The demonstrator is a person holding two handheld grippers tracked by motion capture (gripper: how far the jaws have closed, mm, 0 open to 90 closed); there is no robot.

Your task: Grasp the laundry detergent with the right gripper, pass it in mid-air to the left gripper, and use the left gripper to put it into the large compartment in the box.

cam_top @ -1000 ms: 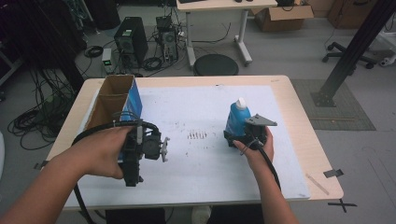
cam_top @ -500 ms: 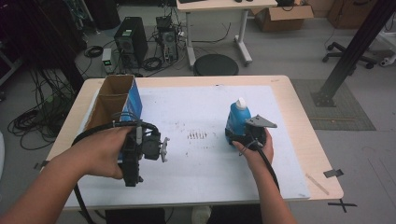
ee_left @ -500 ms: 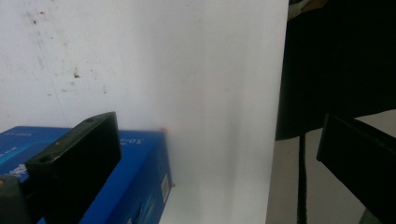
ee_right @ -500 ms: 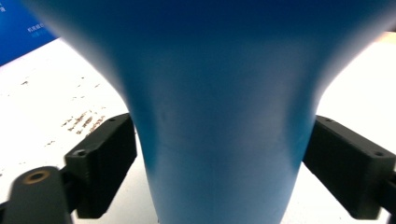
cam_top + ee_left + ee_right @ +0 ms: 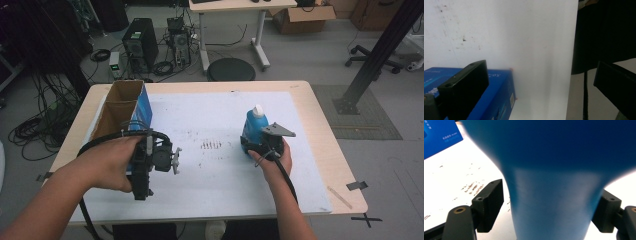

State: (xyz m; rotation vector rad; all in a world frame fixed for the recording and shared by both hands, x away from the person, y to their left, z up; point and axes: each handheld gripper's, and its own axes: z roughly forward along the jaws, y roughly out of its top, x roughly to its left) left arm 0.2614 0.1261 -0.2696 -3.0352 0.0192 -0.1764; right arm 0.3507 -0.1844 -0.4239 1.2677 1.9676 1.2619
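Straddling the blue bottle [image 5: 254,131], the right gripper [image 5: 263,148] should close squarely on its waist; the left gripper [image 5: 175,160] gapes wide, empty, beside the box [image 5: 142,107].

Blue box [image 5: 499,100], left gripper view: white print along the top face, partly behind the jaw; only the fragment "S0" or similar can be made out, the rest is blurred. A small white label patch on the side face is too small to read.

Blue box [image 5: 441,135], right gripper view, far left: a few lines of small white print, blurred, not legible.

Blue bottle [image 5: 255,127], high view: no legible label.

Dark marks on the white table sheet [image 5: 212,145]: smudges, not writing.
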